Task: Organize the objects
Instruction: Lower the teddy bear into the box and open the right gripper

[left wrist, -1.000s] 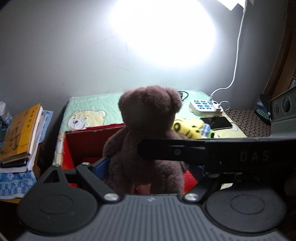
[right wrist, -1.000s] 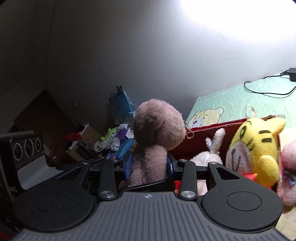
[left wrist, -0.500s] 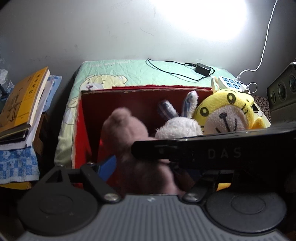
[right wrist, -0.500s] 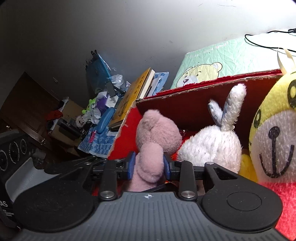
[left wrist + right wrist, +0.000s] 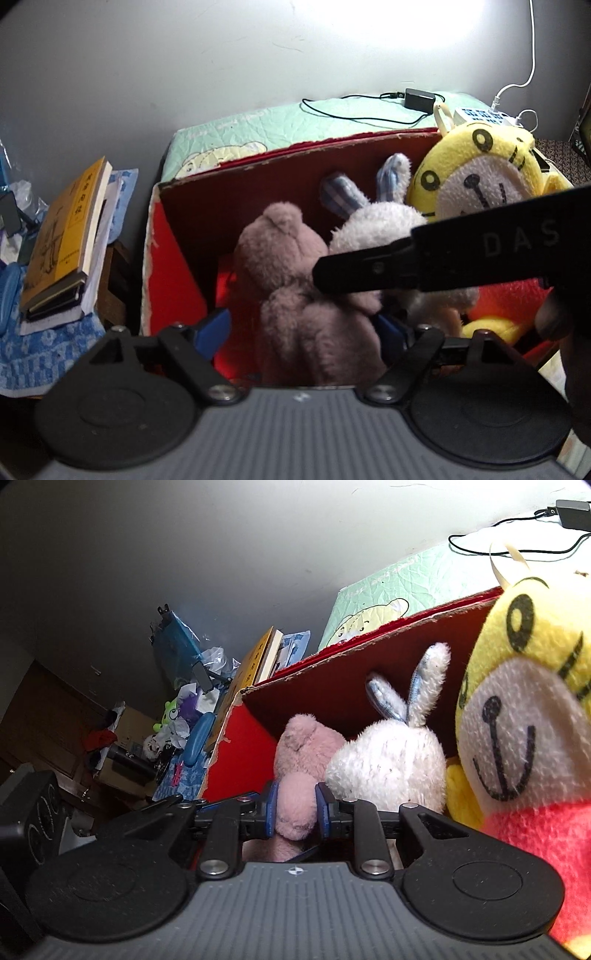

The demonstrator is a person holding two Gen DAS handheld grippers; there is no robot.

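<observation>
Across the left view, right gripper (image 5: 294, 809) marked "DAS", clamping brown teddy bear (image 5: 295, 273)

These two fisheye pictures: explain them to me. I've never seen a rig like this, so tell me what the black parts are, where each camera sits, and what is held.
There is no robot here. A person carries a hand-held gripper in each hand, and each has a camera looking forward along its two blue-padded fingers. The grey and black shapes along the bottom of each picture are the gripper's own body.

The left wrist view looks down into a red box standing on a green quilt. In the box are a teddy bear, a white rabbit and a yellow tiger toy. The left gripper has its jaws wide apart on either side of the bear, gripping nothing. The black bar crossing this picture is the right gripper seen from the side.

In the right wrist view, the right gripper has its jaws shut on the bear's limb. Books are stacked beside the box.
</observation>
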